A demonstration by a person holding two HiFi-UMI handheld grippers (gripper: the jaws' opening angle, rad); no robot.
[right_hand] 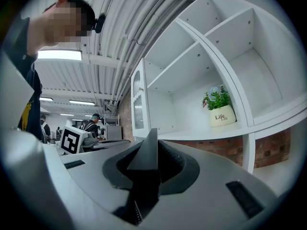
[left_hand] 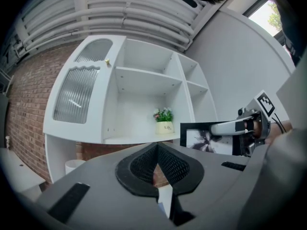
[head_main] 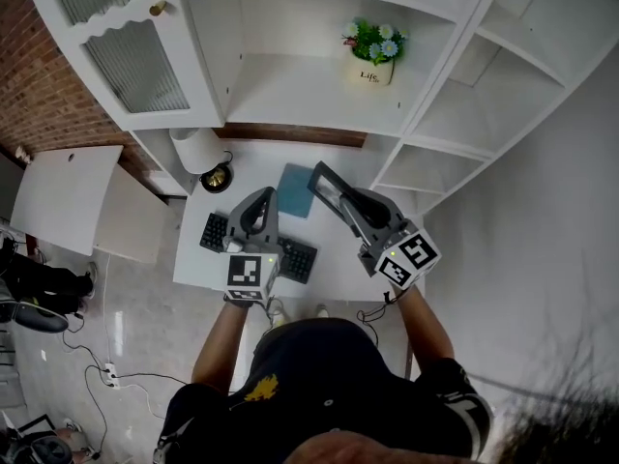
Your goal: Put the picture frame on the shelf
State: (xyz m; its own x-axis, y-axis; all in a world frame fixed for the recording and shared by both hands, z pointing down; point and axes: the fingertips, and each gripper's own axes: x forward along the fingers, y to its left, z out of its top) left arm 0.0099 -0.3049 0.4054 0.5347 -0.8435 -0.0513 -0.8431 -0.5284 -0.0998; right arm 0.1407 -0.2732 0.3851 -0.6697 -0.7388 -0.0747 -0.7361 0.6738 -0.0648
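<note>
In the head view the left claw (head_main: pixel 259 197) covers the middle of the keyboard (head_main: pixel 302 258). The right claw (head_main: pixel 339 198) and the picture frame (head_main: pixel 320 175) it grips overlap a corner of a flat blue thing (head_main: pixel 293 191); what that is cannot be told. The person's body cuts off the near edge of the bench (head_main: pixel 256 170). In the right gripper view the frame shows edge-on only, with its lower part sunk between the jaws. In the left gripper view the right claw hides the frame's right side.
</note>
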